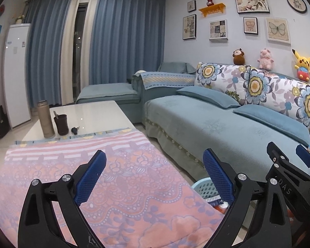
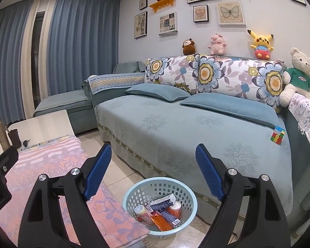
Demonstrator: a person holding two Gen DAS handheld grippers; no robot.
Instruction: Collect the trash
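Observation:
A light blue perforated basket stands on the floor between the table and the sofa. It holds trash: a small can, a white-capped cup, orange wrappers and blue-white boxes. My right gripper is open and empty above the basket. My left gripper is open and empty over the pink floral cloth. The basket's rim peeks between the left fingers. The right gripper shows at the right edge of the left wrist view.
The low table bears a tan flask, a dark cup and keys. A blue sofa with floral cushions, plush toys and a puzzle cube stands to the right. Curtains and a white fridge stand behind.

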